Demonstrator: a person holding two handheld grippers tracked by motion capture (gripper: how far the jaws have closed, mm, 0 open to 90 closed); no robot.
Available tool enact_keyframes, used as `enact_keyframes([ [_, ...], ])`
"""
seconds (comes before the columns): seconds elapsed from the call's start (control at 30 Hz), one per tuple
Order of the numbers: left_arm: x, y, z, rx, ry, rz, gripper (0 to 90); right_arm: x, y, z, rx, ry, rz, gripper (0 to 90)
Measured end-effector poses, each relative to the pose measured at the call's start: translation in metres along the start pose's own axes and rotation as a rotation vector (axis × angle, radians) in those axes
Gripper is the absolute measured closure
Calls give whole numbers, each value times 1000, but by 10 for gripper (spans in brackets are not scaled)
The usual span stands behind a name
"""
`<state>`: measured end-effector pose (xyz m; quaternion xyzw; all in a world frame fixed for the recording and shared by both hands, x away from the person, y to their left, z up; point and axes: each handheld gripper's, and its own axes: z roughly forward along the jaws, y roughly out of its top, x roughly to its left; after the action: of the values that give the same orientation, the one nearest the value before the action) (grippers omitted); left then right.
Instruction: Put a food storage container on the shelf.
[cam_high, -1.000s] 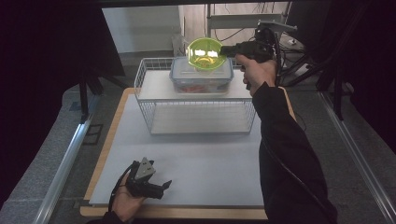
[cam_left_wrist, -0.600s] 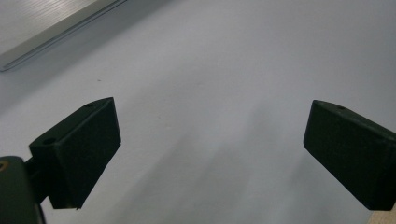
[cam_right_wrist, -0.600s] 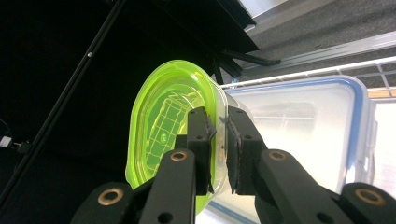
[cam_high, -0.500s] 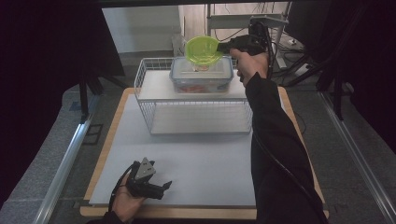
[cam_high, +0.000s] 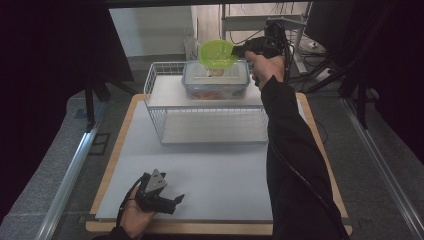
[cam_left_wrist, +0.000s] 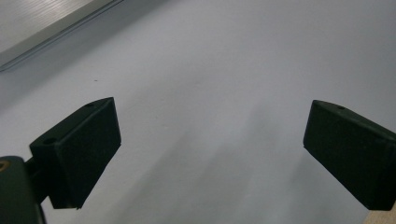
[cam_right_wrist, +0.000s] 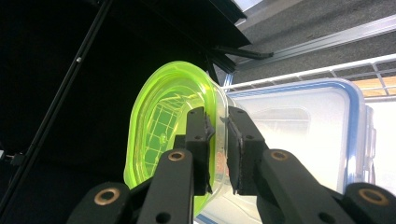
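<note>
The right claw (cam_right_wrist: 217, 140) is clamped on the rim of a bright green bowl (cam_high: 216, 52), one pad inside the wall and one outside, the jaws drawn nearly together with only the thin plastic between them. Compared with a second ago, the bowl has travelled leftward across the far end of the scene and now hangs tilted in the air above the clear lidded container (cam_high: 216, 80) that sits on the top tier of the white wire rack (cam_high: 210, 107); in the right gripper view the bowl shows edge-on with the container's blue-rimmed lid just behind it. I judge the carry is nearly over and the bowl is about to be set down on that lid or beside it (whether it already touches the lid I cannot tell). The left claw (cam_high: 172, 202) has not shifted: it rests low on the near left of the white tabletop (cam_high: 220, 170), jaws spread wide and empty, bare surface between them in the left gripper view. The next move would call for levelling the bowl before letting go, as a tilted release could send it sliding off the smooth lid.
</note>
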<state>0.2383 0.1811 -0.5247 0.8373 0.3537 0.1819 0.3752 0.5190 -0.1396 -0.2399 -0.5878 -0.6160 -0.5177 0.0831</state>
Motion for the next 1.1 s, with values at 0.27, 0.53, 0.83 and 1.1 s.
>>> enact_keyframes([
  [0.27, 0, 0, 0, 1, 0, 3, 39, 1, 0, 3, -5, 2, -8, 728],
  [0.53, -1, 0, 0, 5, -1, 6, 39, 1, 0, 1, -15, -14, -59, 615],
  [0.83, -1, 0, 0, 6, 0, 9, 40, 1, -1, -1, -16, -30, -143, 453],
  [1.1, -1, 0, 0, 5, 0, 9, 40, 2, -2, -4, -12, -41, -190, 383],
])
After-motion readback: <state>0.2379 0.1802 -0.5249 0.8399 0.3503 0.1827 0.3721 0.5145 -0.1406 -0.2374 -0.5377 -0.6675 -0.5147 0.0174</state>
